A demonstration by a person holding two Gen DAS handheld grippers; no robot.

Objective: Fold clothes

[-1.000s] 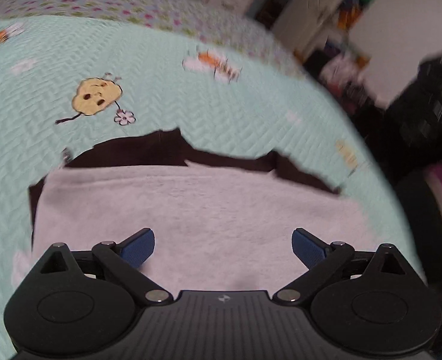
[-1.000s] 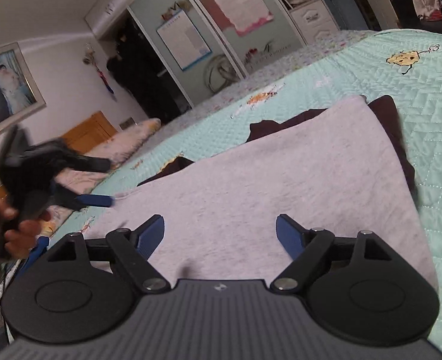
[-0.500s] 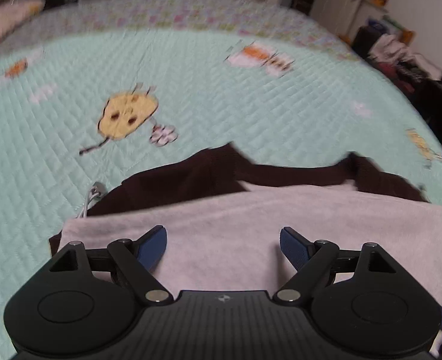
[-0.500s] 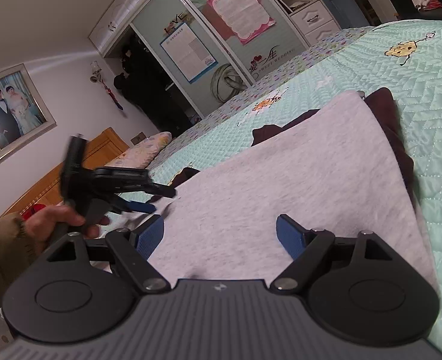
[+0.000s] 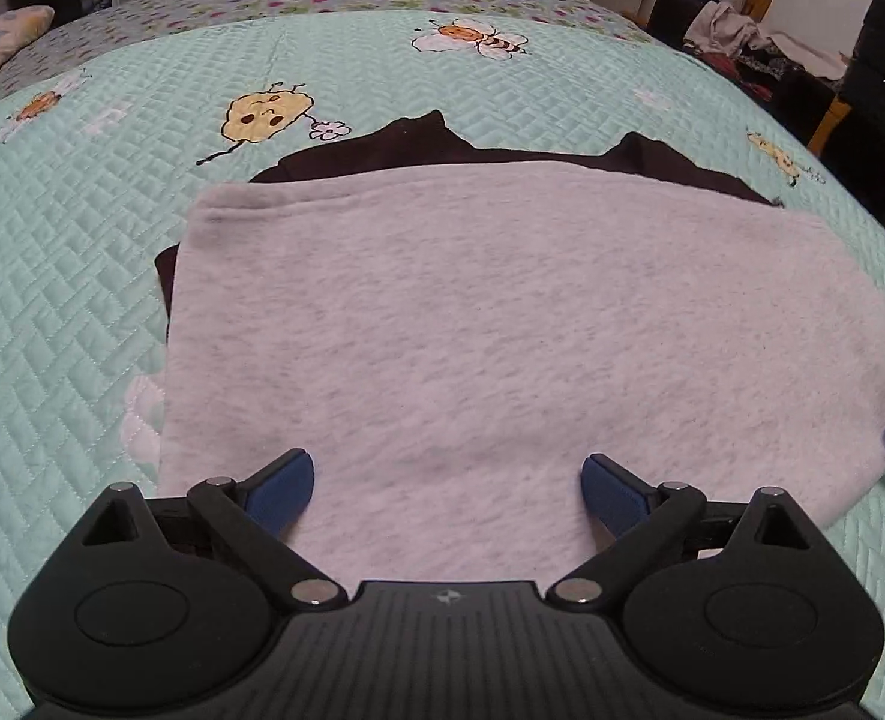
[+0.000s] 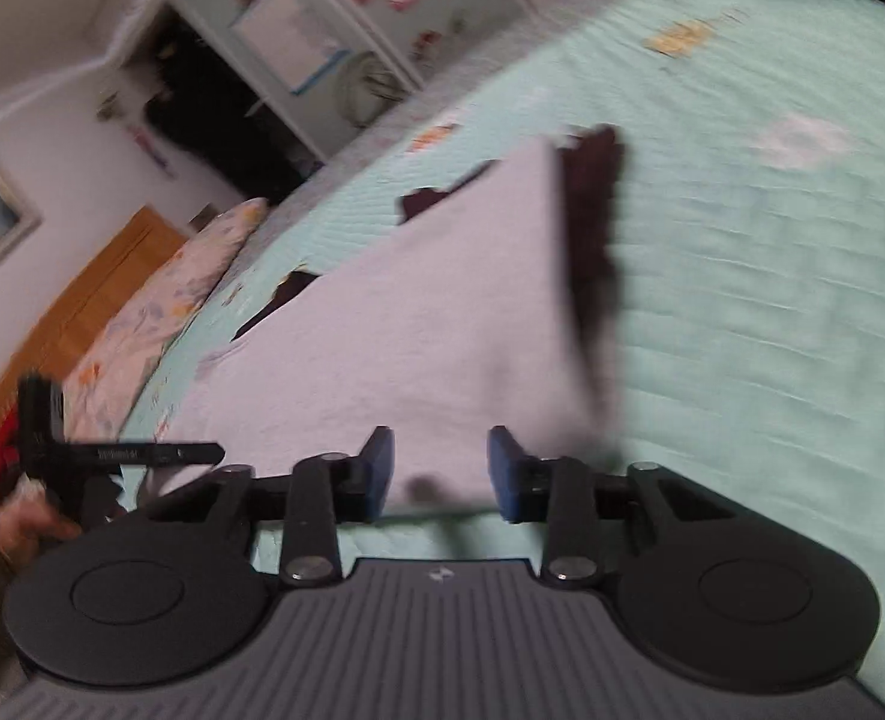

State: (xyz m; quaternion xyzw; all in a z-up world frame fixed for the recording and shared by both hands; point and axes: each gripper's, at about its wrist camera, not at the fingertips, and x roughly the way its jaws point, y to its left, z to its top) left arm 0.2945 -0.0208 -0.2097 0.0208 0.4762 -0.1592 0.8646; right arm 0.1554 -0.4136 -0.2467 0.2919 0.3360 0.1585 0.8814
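A light grey garment (image 5: 502, 312) lies flat on the bed on top of a dark brown garment (image 5: 418, 144), whose edges stick out at the far side. My left gripper (image 5: 447, 480) hovers over the grey garment's near edge; its jaws are opening, wide apart, with nothing pinched. In the blurred right wrist view, my right gripper (image 6: 440, 468) is at a near corner of the grey garment (image 6: 430, 312). Its jaws are closing with the cloth's edge between them, and a gap still shows. The dark garment (image 6: 592, 228) peeks out on the right.
The mint quilt (image 5: 82, 240) with cartoon prints covers the bed. A pillow (image 6: 202, 258) and a wooden headboard (image 6: 82, 300) are at the left. A person's hand (image 6: 22, 528) holds the left gripper there. Piled clothes (image 5: 736, 36) sit beyond the bed's far right corner.
The right gripper's jaws have narrowed from wide apart, and its view swung and blurred. The left gripper came lower over the grey garment, which fills more of its view.
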